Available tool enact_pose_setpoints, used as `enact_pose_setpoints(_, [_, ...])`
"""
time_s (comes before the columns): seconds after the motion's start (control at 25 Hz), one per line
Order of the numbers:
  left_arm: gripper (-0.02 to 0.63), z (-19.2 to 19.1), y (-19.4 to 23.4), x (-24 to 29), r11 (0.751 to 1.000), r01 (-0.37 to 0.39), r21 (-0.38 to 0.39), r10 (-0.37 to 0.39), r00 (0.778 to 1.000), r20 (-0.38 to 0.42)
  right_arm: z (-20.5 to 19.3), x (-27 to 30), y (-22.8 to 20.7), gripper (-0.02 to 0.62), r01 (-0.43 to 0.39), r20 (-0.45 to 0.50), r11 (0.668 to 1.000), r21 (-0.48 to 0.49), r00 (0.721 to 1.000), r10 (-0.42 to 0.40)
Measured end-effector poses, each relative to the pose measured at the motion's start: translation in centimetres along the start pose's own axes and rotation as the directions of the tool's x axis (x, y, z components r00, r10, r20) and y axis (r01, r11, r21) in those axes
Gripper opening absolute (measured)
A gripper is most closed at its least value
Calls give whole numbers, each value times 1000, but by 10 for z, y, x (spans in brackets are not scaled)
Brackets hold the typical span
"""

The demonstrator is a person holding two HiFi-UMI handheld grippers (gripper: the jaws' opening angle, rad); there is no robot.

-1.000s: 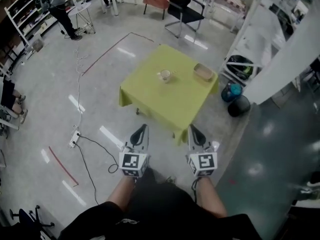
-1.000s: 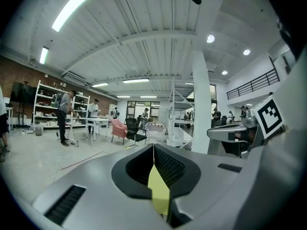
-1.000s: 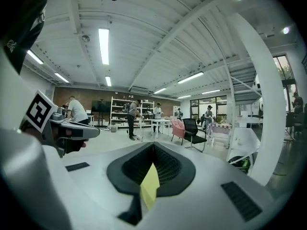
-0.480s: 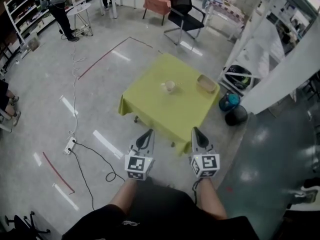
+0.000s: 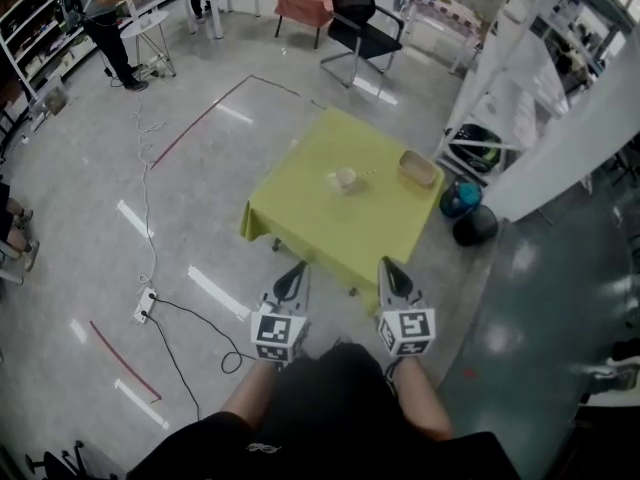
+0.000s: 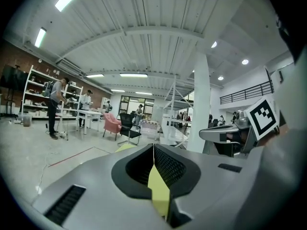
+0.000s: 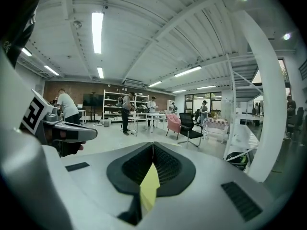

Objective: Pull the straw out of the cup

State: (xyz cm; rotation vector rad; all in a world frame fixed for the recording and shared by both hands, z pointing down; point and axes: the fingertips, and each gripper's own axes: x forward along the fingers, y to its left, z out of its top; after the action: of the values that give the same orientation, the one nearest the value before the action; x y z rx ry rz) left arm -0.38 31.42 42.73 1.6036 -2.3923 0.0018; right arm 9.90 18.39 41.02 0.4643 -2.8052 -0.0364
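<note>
The small pale cup [image 5: 345, 179] with its thin straw [image 5: 364, 173], seemingly tilted toward 2 o'clock, is set mid-bench on the yellow-green bench [image 5: 300, 213]. It lies well apart at 12 o'clock from the left gripper [image 5: 297, 269] and right gripper [image 5: 385, 265]. Both are closed on nothing, and neither is judged clearly nearer.

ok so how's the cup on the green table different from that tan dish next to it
The small pale cup is smaller and paler than the tan shallow dish, which is wider. The cup stands near the middle of the yellow-green cloth-covered table, while the dish lies by its right corner. A thin straw seems to stick out of the cup; the dish looks empty. Both rest on the table, untouched.
</note>
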Motion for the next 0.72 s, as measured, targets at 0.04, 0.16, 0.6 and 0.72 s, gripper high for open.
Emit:
enact_pose_setpoints(0.04, [46,-1,1,3,1000,3,-1,-3,1000,-3,0,4,0,17,-1,0,1000,0,1000,1])
enact_pose_setpoints(0.16, [46,-5,9,15,1000,3,-6,-3,1000,-13,-2,20,-1,17,-9,1,1000,4,1000,9])
enact_pose_setpoints(0.6, [46,-5,34,91,1000,-17,27,19,997,-73,-12,96,-41,17,-37,-15,997,63,999,38])
enact_pose_setpoints(0.72, [46,-9,24,125,999,11,42,-7,995,-104,-22,115,-63,17,-37,-23,996,78,999,39])
